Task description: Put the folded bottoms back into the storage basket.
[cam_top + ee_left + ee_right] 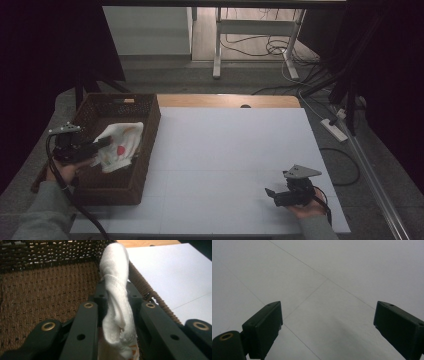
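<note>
High view: wicker basket (145, 150) holds white cloth (122, 145); left hand-held gripper (102, 145) clamps it.

My left hand (61, 172) sits at the lower left of the high view, its grey-sleeved forearm coming up from the bottom edge. It carries the left gripper (102, 145) roughly level, pointing toward the right of the frame, jaws clamped tight with white fabric pinched between them. My right hand (307, 206) rests at the lower right, palm up under the right gripper (270, 192), which points left. In the right gripper view its jaws stand wide apart, nothing between them.
</note>
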Motion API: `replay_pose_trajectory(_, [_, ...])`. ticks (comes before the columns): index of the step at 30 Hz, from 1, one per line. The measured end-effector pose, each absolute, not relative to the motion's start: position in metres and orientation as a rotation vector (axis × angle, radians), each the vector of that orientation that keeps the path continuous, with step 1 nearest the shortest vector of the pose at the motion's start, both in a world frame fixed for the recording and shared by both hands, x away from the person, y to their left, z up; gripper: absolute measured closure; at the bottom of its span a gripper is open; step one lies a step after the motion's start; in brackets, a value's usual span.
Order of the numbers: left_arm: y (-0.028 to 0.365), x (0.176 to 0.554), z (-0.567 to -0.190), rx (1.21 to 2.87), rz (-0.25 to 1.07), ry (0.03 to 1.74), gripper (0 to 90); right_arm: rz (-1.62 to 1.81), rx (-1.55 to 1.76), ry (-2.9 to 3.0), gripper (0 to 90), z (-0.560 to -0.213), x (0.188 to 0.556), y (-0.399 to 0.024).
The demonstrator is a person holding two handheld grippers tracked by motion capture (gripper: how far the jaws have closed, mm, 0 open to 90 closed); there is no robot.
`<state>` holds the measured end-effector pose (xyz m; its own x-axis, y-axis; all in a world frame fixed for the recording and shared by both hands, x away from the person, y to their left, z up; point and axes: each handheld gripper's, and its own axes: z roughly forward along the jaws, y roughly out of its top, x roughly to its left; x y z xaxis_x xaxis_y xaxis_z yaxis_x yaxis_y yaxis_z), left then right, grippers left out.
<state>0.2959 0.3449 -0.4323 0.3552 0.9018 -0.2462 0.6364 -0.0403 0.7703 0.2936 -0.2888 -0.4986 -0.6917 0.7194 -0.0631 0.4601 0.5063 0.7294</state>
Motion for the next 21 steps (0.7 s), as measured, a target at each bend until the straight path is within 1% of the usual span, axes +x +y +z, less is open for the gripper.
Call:
replay_pose_trajectory(11, [0.348, 0.311, -0.447, 1.798, 0.360, 1.427, 75.2, 0.996, 0.978, 2.397, 8.8, -0.499, 0.294, -0.288])
replay_pose_trajectory(21, [0.347, 0.321, -0.450, 1.836, 0.383, 1.459, 74.7, 0.994, 0.976, 2.401, 8.8, -0.499, 0.294, -0.288])
